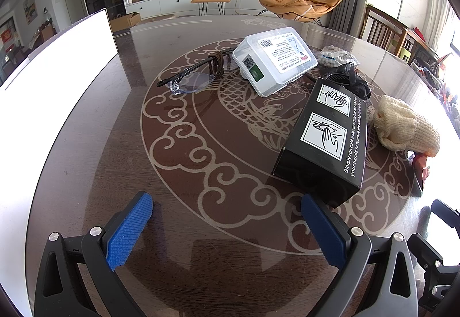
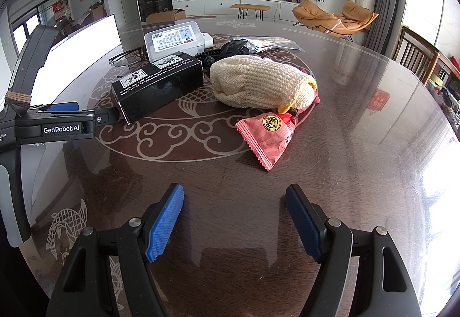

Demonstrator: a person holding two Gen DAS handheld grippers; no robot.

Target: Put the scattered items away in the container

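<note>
Both wrist views look steeply down, sharing the black box.

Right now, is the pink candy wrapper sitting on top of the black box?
No, the pink candy wrapper lies flat on the table, apart from the black box.

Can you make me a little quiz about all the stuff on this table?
1. True or false: the pink snack packet lies right beside the cream knitted pouch.
2. Which thing is the black box leaning on? A) the eyeglasses B) the clear plastic box C) nothing, it lies flat on the table
3. Fill in: both the left gripper and the right gripper are ____ and hold nothing.

Key: 1 true. 2 C. 3 open.
</note>
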